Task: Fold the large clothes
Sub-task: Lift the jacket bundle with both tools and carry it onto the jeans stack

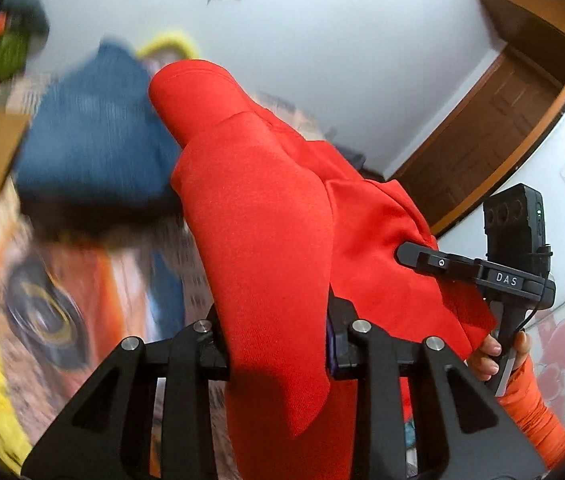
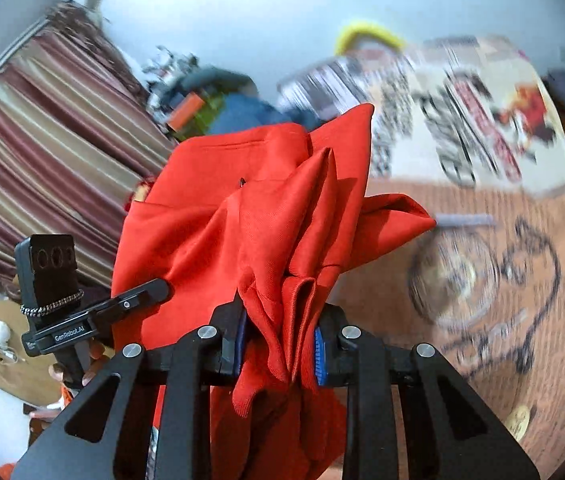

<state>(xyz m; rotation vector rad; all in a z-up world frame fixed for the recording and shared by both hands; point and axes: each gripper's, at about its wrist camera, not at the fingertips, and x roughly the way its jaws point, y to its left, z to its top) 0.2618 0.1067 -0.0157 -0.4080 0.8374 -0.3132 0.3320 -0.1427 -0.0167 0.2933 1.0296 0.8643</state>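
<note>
- So the left gripper (image 1: 278, 344) is clamped on a thick bunch of the red garment (image 1: 262, 200). The cloth fills the gap between the jaws, rises ahead of them and drapes down out of the picture too.
- Same deal on the other side: the right gripper (image 2: 280, 344) is pinching a gathered wad of pleats of that same red garment (image 2: 210, 220), with its blue pads (image 2: 319, 356) pressed against the fabric.
- The garment hangs in the air between the two grippers, not lying flat. In the left wrist view the right gripper (image 1: 434, 262) shows off to the side, with a hand (image 1: 494, 354) in an orange sleeve (image 1: 530, 404) holding its handle, and the cloth runs across to it.
- Under it all sits a bedspread (image 2: 482, 280) with a busy cartoon print, pretty blurred. A blue garment (image 1: 94, 128) lies farther back on it, well apart from the red one.
- Progress-wise this looks like early days. The red piece is bunched and crumpled with no neat crease anywhere, so no fold looks done yet.
- Still to do, as a guess: spread it out, lay it flat on the bedspread, then make the actual folds. The blue one may be waiting its turn, or may be done already. Can't tell, too blurry.
- One worry: both grips are on wads rather than clean corners, so it may not open up evenly.
</note>
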